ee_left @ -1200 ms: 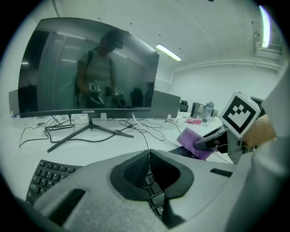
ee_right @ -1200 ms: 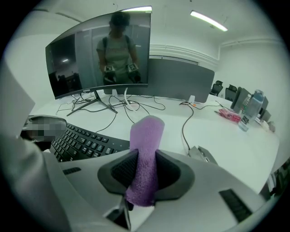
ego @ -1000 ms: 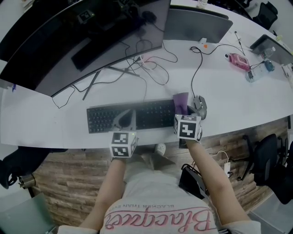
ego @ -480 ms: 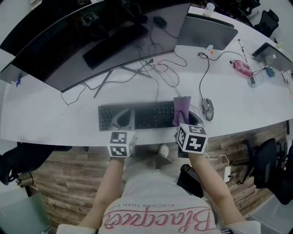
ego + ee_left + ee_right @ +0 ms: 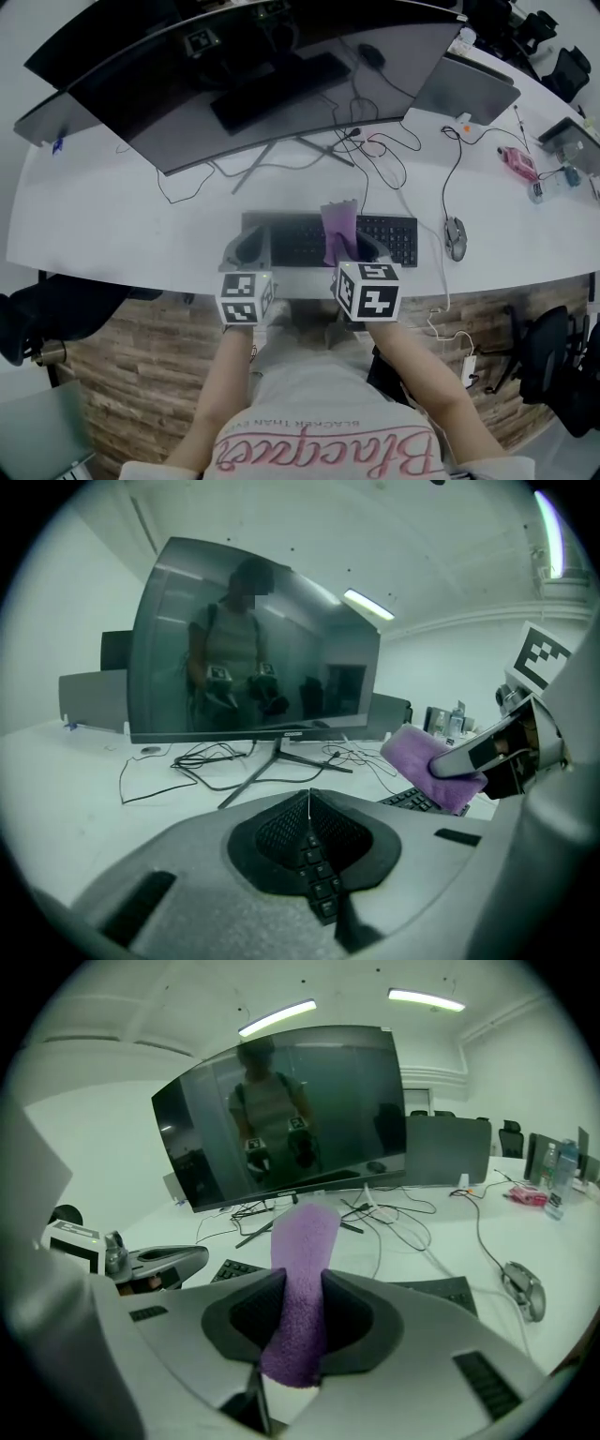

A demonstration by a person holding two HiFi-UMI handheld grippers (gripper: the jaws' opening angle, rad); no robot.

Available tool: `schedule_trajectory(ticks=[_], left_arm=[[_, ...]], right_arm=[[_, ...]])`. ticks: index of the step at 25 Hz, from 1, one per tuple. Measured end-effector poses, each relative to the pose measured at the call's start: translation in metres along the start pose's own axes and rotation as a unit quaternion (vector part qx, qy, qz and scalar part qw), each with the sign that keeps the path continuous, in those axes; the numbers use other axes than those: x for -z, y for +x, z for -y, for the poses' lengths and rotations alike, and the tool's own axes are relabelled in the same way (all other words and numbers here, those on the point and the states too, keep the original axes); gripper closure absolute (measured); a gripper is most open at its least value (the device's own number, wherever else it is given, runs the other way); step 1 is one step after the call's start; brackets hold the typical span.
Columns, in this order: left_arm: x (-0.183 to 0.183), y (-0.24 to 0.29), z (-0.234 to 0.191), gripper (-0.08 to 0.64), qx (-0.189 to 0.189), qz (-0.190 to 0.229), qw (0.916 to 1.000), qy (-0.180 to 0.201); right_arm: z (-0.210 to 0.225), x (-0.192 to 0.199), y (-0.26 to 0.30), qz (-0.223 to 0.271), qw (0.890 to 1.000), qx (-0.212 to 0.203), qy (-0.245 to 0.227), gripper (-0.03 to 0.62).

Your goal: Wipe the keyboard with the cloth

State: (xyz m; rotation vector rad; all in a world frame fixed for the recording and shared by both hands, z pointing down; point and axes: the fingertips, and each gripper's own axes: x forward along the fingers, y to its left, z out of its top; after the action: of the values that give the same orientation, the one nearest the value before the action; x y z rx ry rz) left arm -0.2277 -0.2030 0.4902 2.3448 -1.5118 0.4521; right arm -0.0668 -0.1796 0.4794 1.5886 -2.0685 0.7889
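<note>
A black keyboard lies on the white desk near its front edge. My right gripper is shut on a purple cloth over the keyboard's middle. In the right gripper view the cloth stands up between the jaws, with the keyboard behind. My left gripper is shut and holds nothing over the keyboard's left part. In the left gripper view its jaws meet at the tips, and the cloth shows at the right.
A wide curved monitor stands behind the keyboard with loose cables under it. A mouse sits right of the keyboard. A laptop and a pink item are at the far right.
My right gripper has carried the cloth leftward from the keyboard's right end to its middle. The left gripper has stayed over the keyboard's left part. The head view has shifted.
</note>
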Motion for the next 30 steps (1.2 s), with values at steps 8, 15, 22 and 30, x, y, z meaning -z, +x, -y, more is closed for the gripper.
schedule_trajectory(ticks=[8,15,22,30], left_arm=[[0.017,-0.026,-0.057,0.555,-0.021,-0.007,0.9996,-0.015],[0.033,-0.046,-0.094,0.555,-0.031,-0.020,0.9991,-0.022],[0.047,-0.052,-0.111,0.555,-0.026,-0.030,0.9990,-0.019],[0.054,-0.059,-0.124,0.555,-0.027,-0.034,0.9985,-0.034]], right_arm=[[-0.100,0.014,0.032,-0.023,0.998,-0.061,-0.026,0.495],[-0.156,0.032,0.052,-0.044,0.995,-0.080,-0.034,0.495],[-0.186,0.053,0.079,-0.075,0.993,-0.080,-0.045,0.495],[-0.204,0.068,0.107,-0.091,0.991,-0.066,-0.073,0.495]])
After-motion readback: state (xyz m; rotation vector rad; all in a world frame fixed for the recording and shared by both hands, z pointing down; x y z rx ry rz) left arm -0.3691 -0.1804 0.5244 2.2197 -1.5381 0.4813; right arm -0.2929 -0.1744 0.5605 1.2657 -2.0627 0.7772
